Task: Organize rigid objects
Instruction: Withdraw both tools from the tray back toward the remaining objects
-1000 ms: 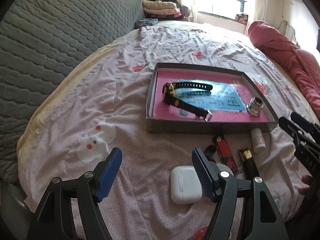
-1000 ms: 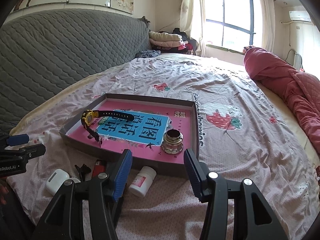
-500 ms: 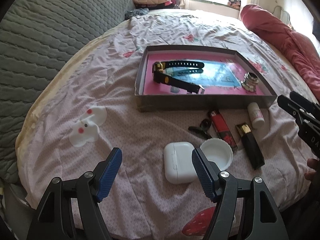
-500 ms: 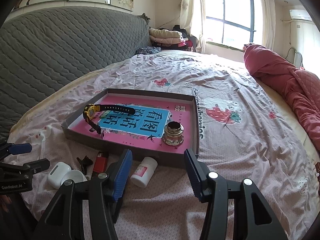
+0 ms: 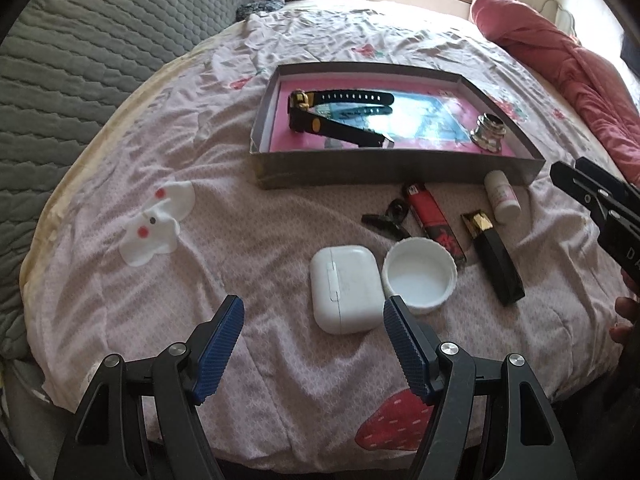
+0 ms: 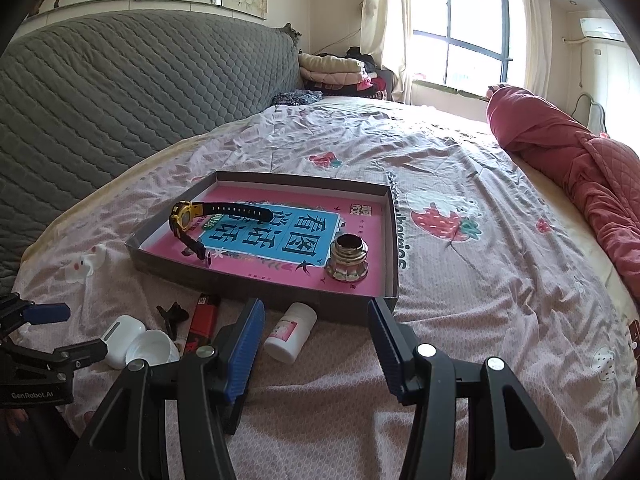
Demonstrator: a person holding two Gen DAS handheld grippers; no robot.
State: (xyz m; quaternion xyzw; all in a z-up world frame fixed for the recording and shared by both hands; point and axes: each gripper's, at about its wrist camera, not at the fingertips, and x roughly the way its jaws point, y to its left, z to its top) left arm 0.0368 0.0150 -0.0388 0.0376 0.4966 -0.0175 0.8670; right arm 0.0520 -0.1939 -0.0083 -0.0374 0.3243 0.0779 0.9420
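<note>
A shallow grey box with a pink floor (image 5: 400, 164) (image 6: 256, 280) lies on the bed, holding a black-and-yellow watch (image 5: 336, 114) (image 6: 188, 216) and a metal ornament (image 5: 488, 132) (image 6: 347, 258). In front of it lie a white earbud case (image 5: 344, 288) (image 6: 120, 330), a white lid (image 5: 418, 276) (image 6: 150, 348), a red lighter (image 5: 432, 216) (image 6: 204, 316), a black clip (image 5: 386, 220), a black-and-gold tube (image 5: 494, 256) and a small white bottle (image 5: 502, 196) (image 6: 290, 332). My left gripper (image 5: 314, 340) is open just short of the case. My right gripper (image 6: 316, 344) is open above the bottle.
A white cartoon patch (image 5: 156, 224) lies left on the sheet. A grey quilted headboard (image 6: 120, 92) runs along the left. A red quilt (image 6: 568, 148) is rolled at the right. Folded clothes (image 6: 332, 70) sit by the window.
The left gripper has pulled back and tilted down, so the case and lid now show fully ahead of its fingers. The right gripper has drifted slightly. Both stay open.
</note>
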